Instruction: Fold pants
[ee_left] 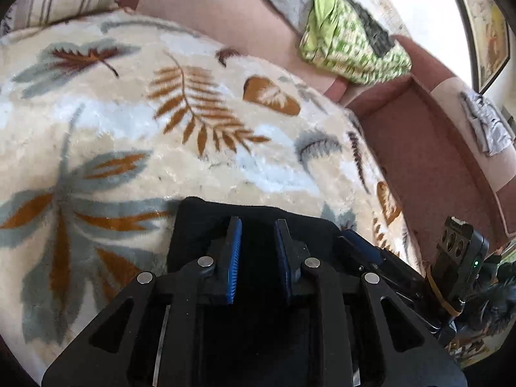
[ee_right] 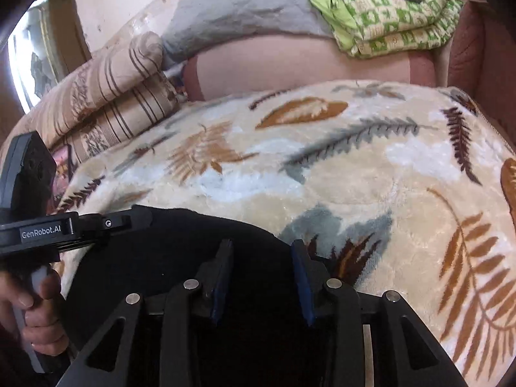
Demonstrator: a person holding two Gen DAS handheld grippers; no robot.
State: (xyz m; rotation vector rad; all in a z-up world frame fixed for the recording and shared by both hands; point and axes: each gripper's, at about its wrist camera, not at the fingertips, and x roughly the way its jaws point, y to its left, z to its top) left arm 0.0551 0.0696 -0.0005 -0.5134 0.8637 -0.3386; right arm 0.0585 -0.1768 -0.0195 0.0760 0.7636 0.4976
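Observation:
The black pants (ee_left: 258, 213) lie folded on the leaf-patterned blanket (ee_left: 161, 129), right under both grippers. In the left wrist view my left gripper (ee_left: 257, 230) is open, its blue-padded fingers above the pants' far edge with a gap between them and nothing held. In the right wrist view the pants (ee_right: 180, 245) fill the lower left. My right gripper (ee_right: 262, 251) is open over their right edge, empty. The left gripper's body (ee_right: 48, 229) shows at the left, with the hand holding it.
The blanket (ee_right: 354, 167) covers a pink sofa (ee_left: 225, 16). A folded green patterned quilt (ee_left: 351, 42) and a grey cloth lie at the back. A striped pillow (ee_right: 113, 96) is at the left. The sofa's dark pink armrest (ee_left: 429, 161) bounds the right side.

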